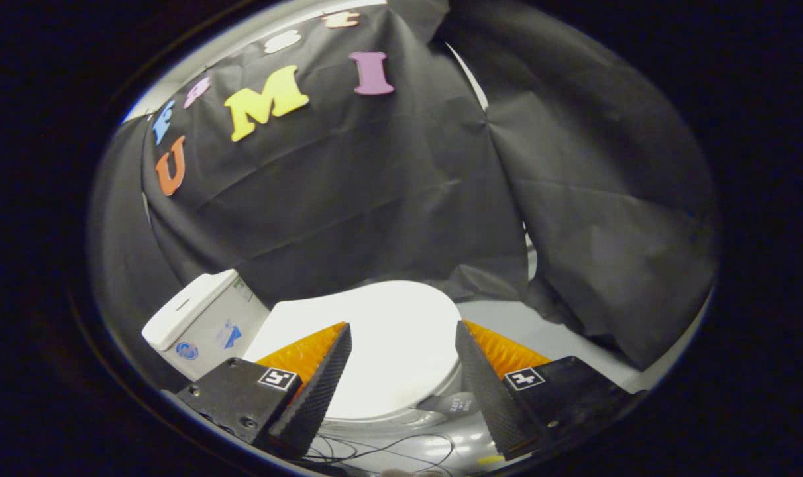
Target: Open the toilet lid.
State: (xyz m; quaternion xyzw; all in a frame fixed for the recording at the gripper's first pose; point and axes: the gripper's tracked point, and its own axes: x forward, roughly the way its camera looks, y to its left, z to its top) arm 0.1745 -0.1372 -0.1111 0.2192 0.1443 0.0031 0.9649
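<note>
White and glossy, the toilet lid (pixel 391 344) lies flat and closed over the bowl, seen from above and slightly askew. The gripper (pixel 403 384) hovers over it with its two fingers spread wide and nothing held between them; the lid's bright surface shows in the gap between the fingers and extends beyond their tips. The left fingertip (pixel 322 381) and the right fingertip (pixel 484 391) each overlap a side of the lid in this view; whether either touches it cannot be told. Beside the left finger and beyond it stands the white cistern (pixel 206 321), its top carrying a flush button and its face bearing small stickers. Beneath the near edge of the lid, between the fingers, the rim of the bowl (pixel 401 419) curves, and thin dark cables (pixel 388 450) loop across the pale floor (pixel 540 334). Black cloth (pixel 375 199), creased and draped, forms the backdrop beyond the toilet on every side.
</note>
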